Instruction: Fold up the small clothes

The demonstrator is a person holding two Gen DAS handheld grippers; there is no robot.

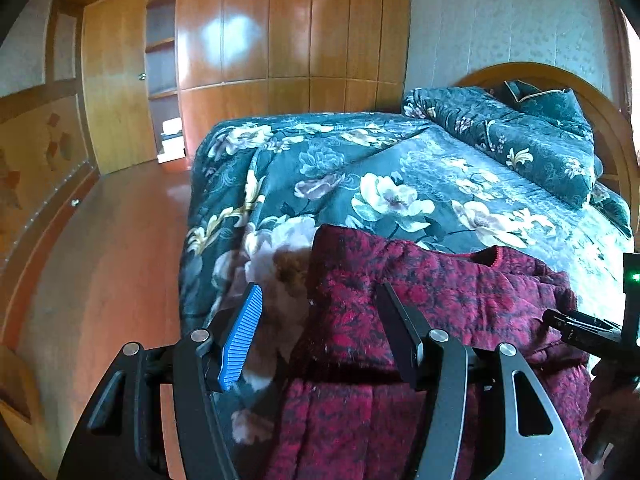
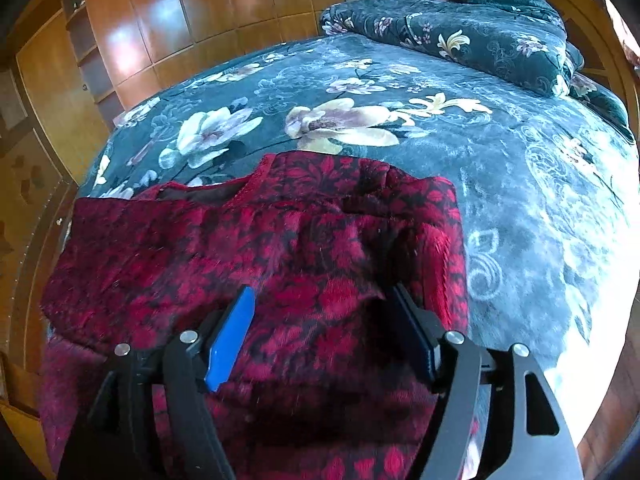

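Floral bed point(image 2: 400, 92), red garment point(image 2: 280, 240) under parted right tongs point(image 2: 320, 300)

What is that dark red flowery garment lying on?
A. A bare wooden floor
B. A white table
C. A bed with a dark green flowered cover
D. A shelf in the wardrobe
C: the red garment lies spread on the bed's green flowered cover; the wooden floor is off to the side.

Ahead of the jaws stretches a bed point(image 1: 420, 168) under a dark floral cover, folded quilt point(image 1: 516, 136) against its arched wooden headboard point(image 1: 532, 74). Left: glossy wooden wardrobe point(image 1: 280, 28), shelves point(image 1: 162, 44), reddish floor point(image 1: 120, 248). Pale wall point(image 1: 480, 20) beyond.
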